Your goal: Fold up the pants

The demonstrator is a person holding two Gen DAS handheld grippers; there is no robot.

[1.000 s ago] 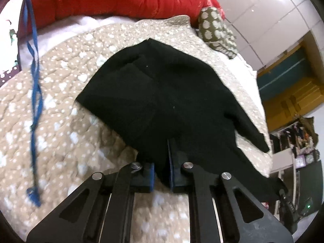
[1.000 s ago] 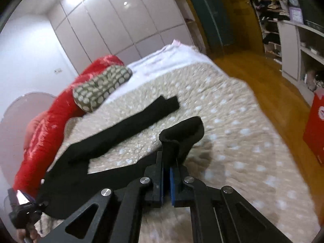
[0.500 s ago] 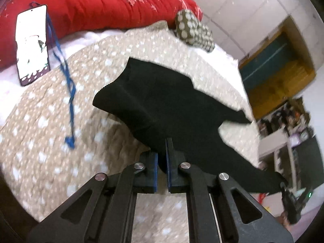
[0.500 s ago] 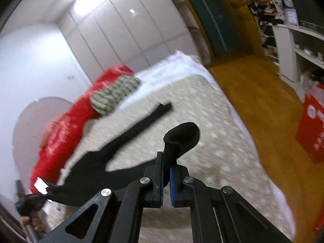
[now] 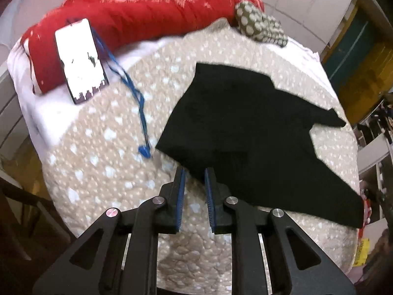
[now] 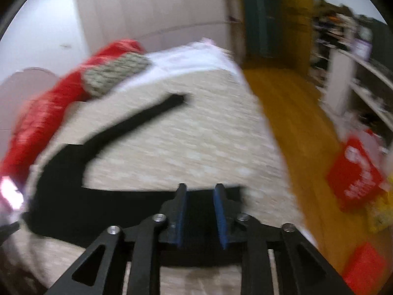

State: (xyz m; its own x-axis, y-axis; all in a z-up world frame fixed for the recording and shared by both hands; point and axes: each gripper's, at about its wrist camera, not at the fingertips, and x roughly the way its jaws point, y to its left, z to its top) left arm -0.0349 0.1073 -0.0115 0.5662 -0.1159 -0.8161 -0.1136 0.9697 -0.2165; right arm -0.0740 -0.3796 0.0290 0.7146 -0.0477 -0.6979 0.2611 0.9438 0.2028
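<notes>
Black pants [image 5: 245, 123] lie spread on the beige dotted quilt [image 5: 110, 147]. One leg runs off to the right and the other points away. My left gripper [image 5: 195, 172] hovers at the near edge of the waist end. Its jaws are opening and the blue pads stand apart, with only the cloth's rim at their tips. In the blurred right wrist view the pants [image 6: 98, 209] show one leg stretched toward the far right. The other leg's end lies under my right gripper [image 6: 200, 188]. Its jaws are opening too, with cloth between them but not pinched.
A red bolster [image 5: 147, 7] and a dotted pillow [image 5: 260, 24] line the far side of the bed. A phone [image 5: 78, 59] with a blue lanyard [image 5: 137, 98] lies left of the pants. Right of the bed are wooden floor [image 6: 294, 123], a red bag [image 6: 356, 172] and shelves [image 6: 356, 73].
Both grippers were shut on pinched folds of the pants; now their jaws have parted and the cloth lies flat. Both views have drawn back, and the phone has come into the left view.
</notes>
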